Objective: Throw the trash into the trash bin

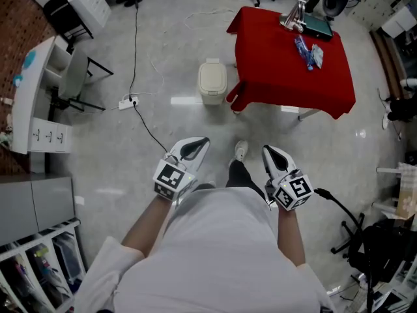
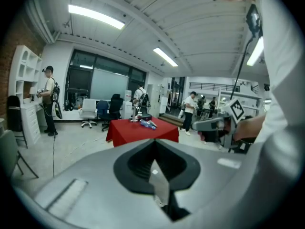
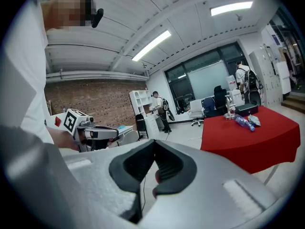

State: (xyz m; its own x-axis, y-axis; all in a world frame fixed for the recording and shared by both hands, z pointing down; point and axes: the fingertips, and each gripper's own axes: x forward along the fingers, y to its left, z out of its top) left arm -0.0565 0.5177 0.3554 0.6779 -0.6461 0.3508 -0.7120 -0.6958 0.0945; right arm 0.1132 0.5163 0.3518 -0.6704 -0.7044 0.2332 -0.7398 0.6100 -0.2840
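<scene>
Waist-high, forward: left claw [image 1: 201,141], right claw [image 1: 268,150]

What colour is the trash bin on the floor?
The trash bin is beige; the head view shows it best.

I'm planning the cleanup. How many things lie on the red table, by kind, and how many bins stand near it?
Bottle: 1
Wrapper: 1
Dark box: 1
Metal stand: 1
Bin: 1
Total: 5, with 4 on the table
</scene>
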